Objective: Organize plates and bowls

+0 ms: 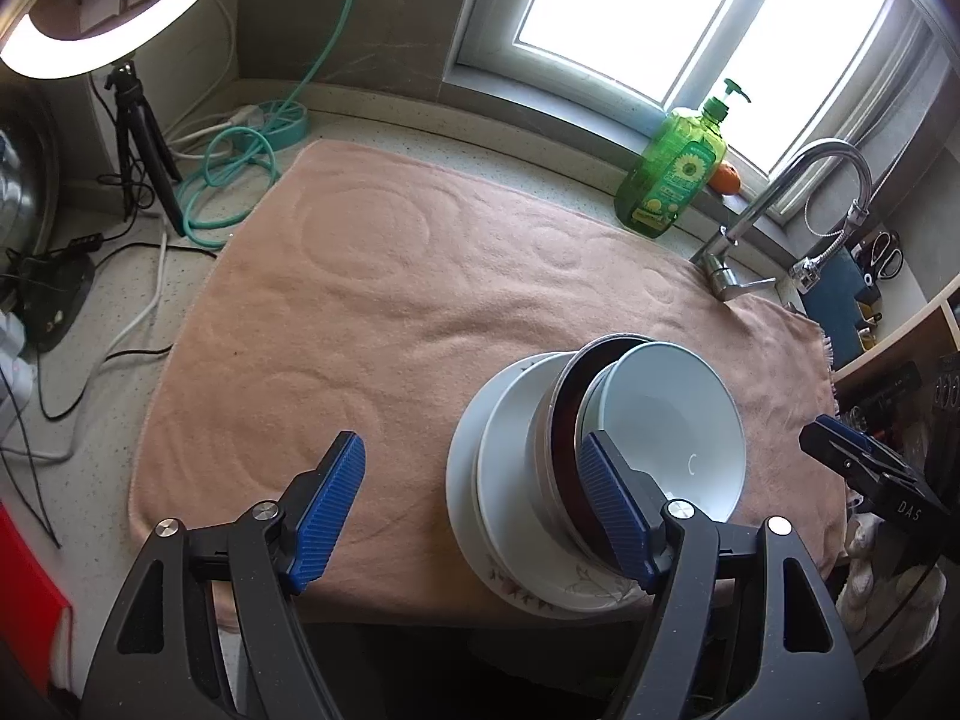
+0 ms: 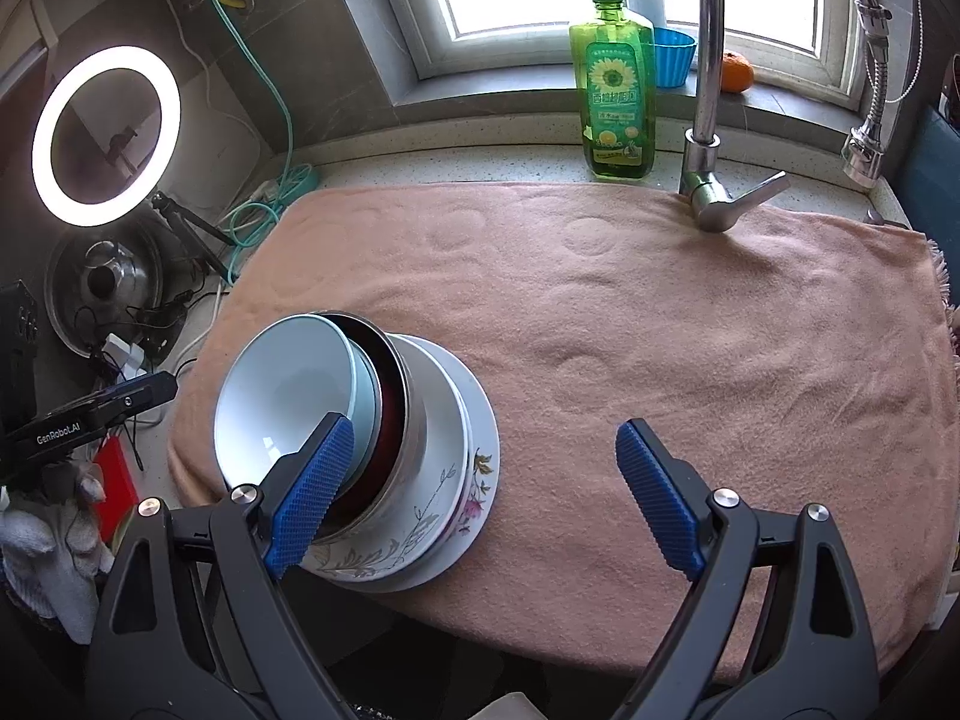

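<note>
The left gripper (image 1: 474,516) is spread wide with nothing between its pads, and so is the right gripper (image 2: 486,495). Nearest at 6 o'clock on the pink towel (image 1: 372,312) stands the stack: 2 flowered plates (image 2: 456,468), a steel bowl (image 2: 414,414) and a white bowl (image 2: 288,396) on top. At 12 o'clock stand the green soap bottle (image 2: 615,90) and faucet (image 2: 708,90). Only the right wrist view shows the blue cup (image 2: 675,57) on the sill; both show the ring light (image 1: 90,18).
</note>
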The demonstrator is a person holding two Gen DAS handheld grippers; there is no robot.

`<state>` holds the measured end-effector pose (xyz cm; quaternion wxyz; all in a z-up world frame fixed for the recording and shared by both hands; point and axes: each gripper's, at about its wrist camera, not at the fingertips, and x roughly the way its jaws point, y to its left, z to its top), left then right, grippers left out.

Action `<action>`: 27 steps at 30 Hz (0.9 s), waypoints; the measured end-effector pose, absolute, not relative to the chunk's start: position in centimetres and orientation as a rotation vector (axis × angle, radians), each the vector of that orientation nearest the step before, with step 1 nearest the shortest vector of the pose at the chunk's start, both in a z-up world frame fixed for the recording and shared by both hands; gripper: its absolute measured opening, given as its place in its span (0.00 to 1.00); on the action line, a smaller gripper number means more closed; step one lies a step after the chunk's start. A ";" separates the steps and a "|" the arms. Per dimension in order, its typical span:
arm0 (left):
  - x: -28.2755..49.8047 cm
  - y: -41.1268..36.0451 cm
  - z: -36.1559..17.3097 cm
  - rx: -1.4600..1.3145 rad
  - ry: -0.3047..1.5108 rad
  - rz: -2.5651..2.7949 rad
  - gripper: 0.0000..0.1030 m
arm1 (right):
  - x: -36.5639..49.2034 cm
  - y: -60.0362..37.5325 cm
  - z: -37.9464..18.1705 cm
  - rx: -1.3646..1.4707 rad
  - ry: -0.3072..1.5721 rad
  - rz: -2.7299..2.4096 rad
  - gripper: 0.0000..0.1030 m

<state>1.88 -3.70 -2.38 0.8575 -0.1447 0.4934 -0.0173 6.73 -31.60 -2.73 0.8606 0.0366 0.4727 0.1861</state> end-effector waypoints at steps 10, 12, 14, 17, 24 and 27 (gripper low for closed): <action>-0.2 -6.0 -1.0 -0.232 0.965 -0.018 0.72 | 4.3 -30.1 -0.9 -0.048 0.890 0.365 0.89; -0.7 -6.5 -0.7 -0.217 0.945 -0.012 0.72 | 3.8 -29.9 -0.5 -0.060 0.873 0.367 0.89; -1.1 -7.0 -0.5 -0.202 0.940 -0.015 0.72 | 3.2 -29.7 -0.2 -0.071 0.855 0.360 0.89; -1.5 -7.4 -0.1 -0.195 0.924 -0.006 0.72 | 2.7 -29.6 0.1 -0.064 0.847 0.362 0.89; -1.7 -7.9 0.2 -0.178 0.922 0.002 0.72 | 2.5 -29.8 0.3 -0.050 0.839 0.354 0.89; -1.7 -7.7 0.2 -0.177 0.923 0.011 0.72 | 2.4 -29.7 0.4 -0.046 0.838 0.348 0.89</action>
